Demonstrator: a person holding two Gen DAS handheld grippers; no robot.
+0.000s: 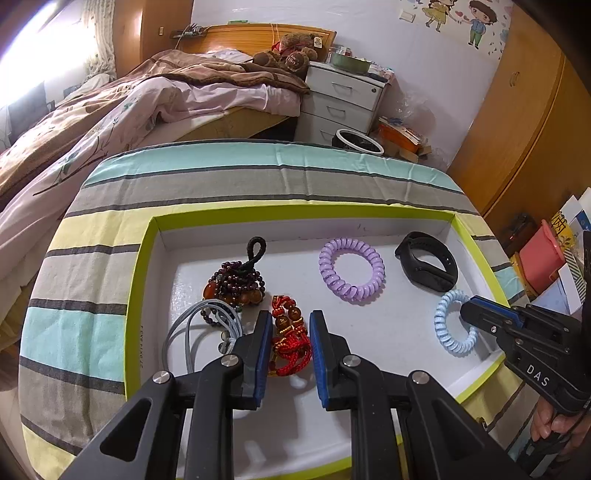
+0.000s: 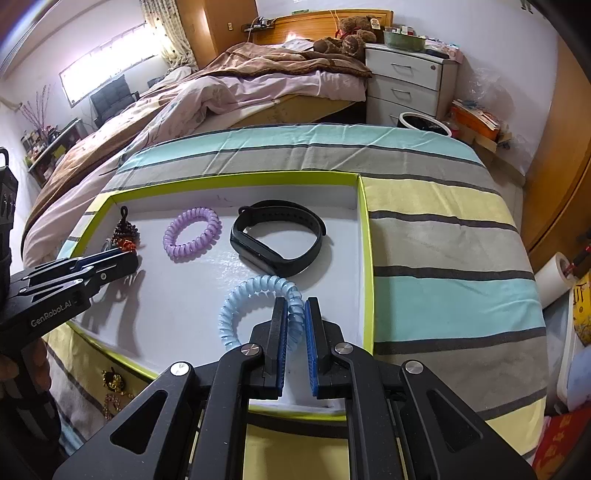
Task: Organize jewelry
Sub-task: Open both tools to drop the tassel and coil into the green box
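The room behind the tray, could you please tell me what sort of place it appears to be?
Most likely a home bedroom: an unmade bed with a wooden headboard, a teddy bear on it, and a white drawer unit beside it.

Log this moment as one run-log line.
left gripper: shut on red bracelet | right gripper: shut on blue coil | tray: purple coil, black band

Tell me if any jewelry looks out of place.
Yes: a gold chain lies on the striped cloth outside the tray, near its front left corner, while the other pieces sit inside.
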